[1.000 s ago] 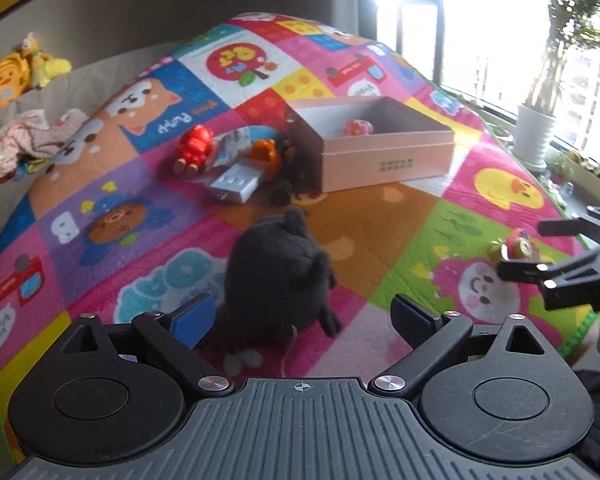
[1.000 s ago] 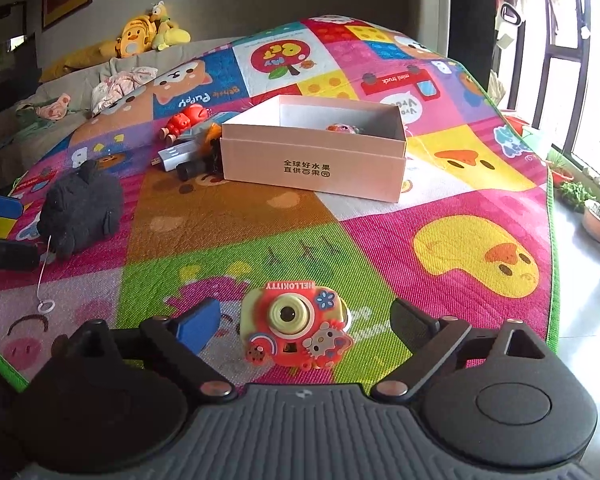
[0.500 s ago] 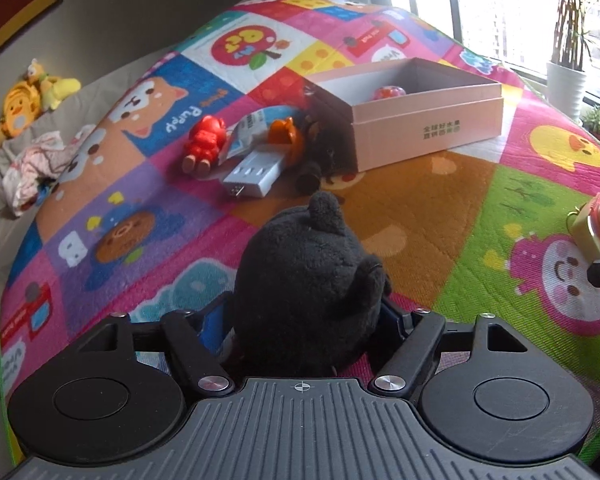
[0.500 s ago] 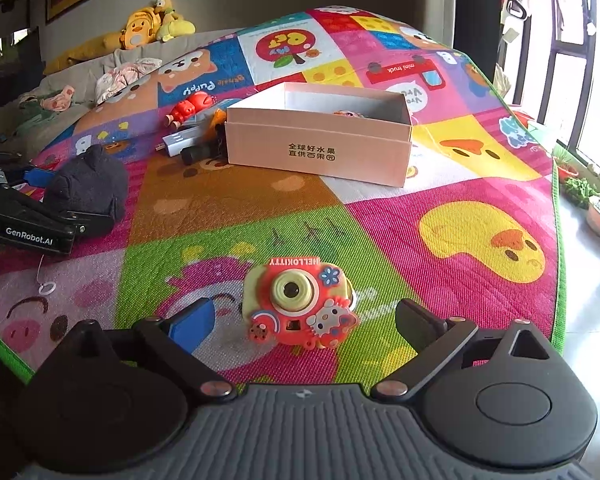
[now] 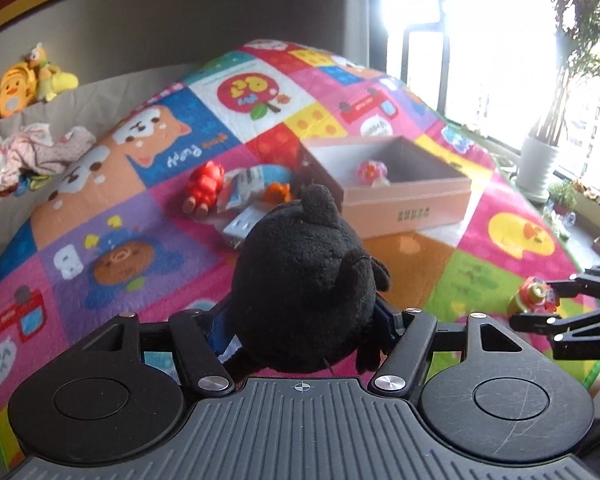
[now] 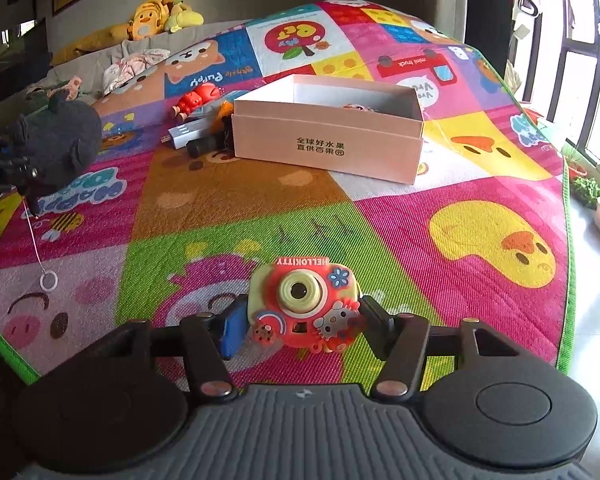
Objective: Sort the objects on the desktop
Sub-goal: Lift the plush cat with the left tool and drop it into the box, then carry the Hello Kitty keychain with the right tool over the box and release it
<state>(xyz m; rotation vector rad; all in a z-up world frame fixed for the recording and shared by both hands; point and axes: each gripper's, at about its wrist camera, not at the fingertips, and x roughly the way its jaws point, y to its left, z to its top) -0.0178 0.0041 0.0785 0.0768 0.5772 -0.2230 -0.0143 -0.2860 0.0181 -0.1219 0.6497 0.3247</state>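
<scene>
My left gripper (image 5: 302, 322) is shut on a black plush toy (image 5: 304, 280) and holds it above the colourful play mat; it also shows in the right wrist view (image 6: 56, 140) at far left, its string and ring (image 6: 48, 281) hanging down. My right gripper (image 6: 300, 320) is shut on a red Hello Kitty toy camera (image 6: 302, 304) near the mat's front edge; the camera also shows in the left wrist view (image 5: 534, 296). A pink open box (image 6: 328, 128) stands mid-mat with a small pink toy (image 5: 372, 170) inside.
Left of the box lie a red figure (image 5: 204, 188), an orange toy (image 5: 278, 192), a silver device (image 6: 188, 132) and a dark cylinder (image 6: 204, 145). Yellow plush toys (image 6: 156, 20) and clothes (image 5: 32, 156) lie at the back left. Potted plants (image 5: 538, 168) stand by the window on the right.
My left gripper closed on the black plush toy and lifted it off the mat. My right gripper closed on the toy camera.
</scene>
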